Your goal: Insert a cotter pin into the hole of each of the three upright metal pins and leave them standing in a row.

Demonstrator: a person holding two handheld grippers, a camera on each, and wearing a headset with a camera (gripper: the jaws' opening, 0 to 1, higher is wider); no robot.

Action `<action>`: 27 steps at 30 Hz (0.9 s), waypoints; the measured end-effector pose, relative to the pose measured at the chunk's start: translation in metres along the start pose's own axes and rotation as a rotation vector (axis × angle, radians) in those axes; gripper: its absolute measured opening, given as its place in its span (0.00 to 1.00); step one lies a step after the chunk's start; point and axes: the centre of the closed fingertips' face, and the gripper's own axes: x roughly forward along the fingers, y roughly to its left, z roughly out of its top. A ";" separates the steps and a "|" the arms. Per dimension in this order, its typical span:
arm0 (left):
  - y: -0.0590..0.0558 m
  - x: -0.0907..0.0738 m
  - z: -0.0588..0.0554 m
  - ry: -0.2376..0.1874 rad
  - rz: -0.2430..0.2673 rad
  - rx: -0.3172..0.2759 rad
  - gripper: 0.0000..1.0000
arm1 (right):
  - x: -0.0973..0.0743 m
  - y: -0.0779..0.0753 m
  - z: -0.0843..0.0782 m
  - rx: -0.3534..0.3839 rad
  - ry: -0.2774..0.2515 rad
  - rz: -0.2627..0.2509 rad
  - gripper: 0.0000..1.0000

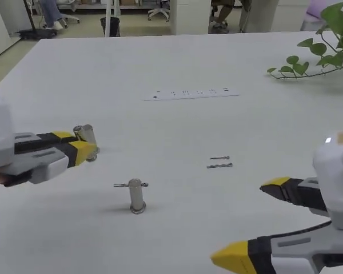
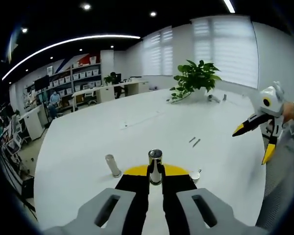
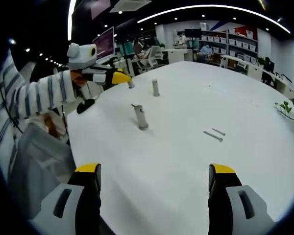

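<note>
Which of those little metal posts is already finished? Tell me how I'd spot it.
On the big white table, look at the near middle, left of the two loose cotter pins. There an upright metal pin stands alone. It has a thin cotter pin through its head, sticking out on both sides, unlike the bare pin held in the left gripper.

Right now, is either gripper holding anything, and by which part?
Left gripper is shut on an upright metal pin, clamped low on its shaft. Right gripper is open, holding nothing.
</note>
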 end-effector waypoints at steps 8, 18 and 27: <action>-0.045 -0.003 -0.006 0.022 -0.164 0.058 0.06 | -0.002 0.002 -0.003 -0.002 0.002 -0.001 0.92; -0.116 -0.005 -0.011 -0.017 -0.444 0.103 0.07 | -0.007 -0.003 -0.007 0.004 0.008 -0.016 0.91; -0.139 0.004 -0.035 0.041 -0.518 0.191 0.07 | -0.009 -0.005 -0.010 0.008 0.018 -0.023 0.91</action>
